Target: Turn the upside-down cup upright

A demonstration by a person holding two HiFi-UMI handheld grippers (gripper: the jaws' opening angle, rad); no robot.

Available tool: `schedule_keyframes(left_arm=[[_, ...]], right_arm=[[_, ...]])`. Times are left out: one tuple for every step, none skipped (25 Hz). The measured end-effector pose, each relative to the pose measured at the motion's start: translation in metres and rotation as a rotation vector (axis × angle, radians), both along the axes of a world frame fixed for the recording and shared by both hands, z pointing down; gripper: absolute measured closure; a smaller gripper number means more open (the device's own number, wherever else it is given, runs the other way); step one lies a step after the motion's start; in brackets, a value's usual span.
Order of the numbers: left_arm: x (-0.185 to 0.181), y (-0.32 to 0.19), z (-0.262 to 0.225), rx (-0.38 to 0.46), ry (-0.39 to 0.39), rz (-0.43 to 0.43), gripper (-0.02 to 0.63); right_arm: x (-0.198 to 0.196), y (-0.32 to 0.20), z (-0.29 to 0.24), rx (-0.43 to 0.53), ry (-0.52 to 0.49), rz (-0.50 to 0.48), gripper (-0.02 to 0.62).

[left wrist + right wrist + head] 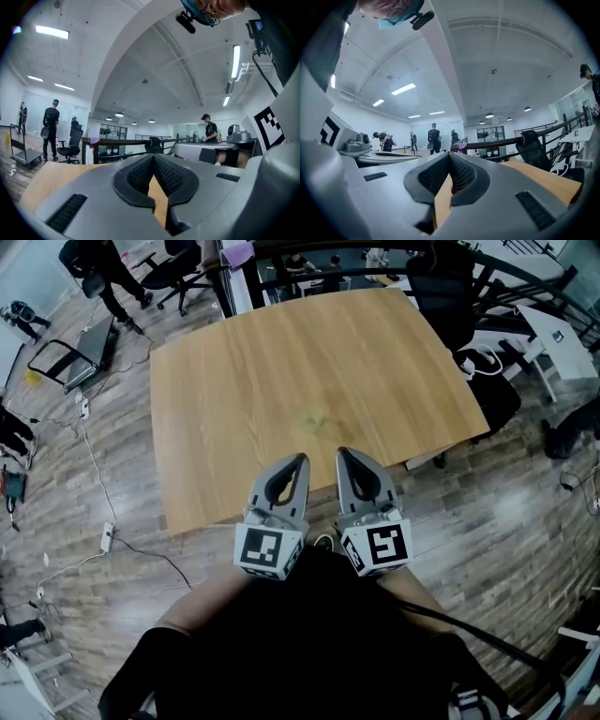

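Cup [314, 416], if that is what it is, shows only as a faint, pale yellow-green patch near the middle of the wooden tabletop [225, 381]. It is too faint to tell its shape or which way up it stands. It lies just ahead of the two claws and apart from both.

The left claw [299, 459] and right claw [341, 454] hang side by side over the tabletop's near edge, close together but not touching, both pointing away from the person. Each has its jaws pressed together with nothing between them; the gripper views show the ribbed pads meeting at the tips and bare wood beyond.

A marker cube [270, 550] sits behind the left claw and another [377, 547] behind the right.

Around the tabletop are grey plank floor [84, 521], a black office chair [178, 268] and trailing cables [94, 474].
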State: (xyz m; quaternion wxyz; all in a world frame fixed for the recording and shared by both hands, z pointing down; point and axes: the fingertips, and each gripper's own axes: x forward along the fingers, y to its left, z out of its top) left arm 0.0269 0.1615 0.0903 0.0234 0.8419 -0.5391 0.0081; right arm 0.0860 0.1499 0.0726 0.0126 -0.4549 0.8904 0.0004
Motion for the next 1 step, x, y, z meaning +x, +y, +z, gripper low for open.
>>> schedule_keyframes(left_arm=[[0.004, 0.0035, 0.0017, 0.001, -0.003, -0.001, 0.6]], right_arm=[[0.0028, 0.0028, 0.0007, 0.002, -0.002, 0.0, 0.583]])
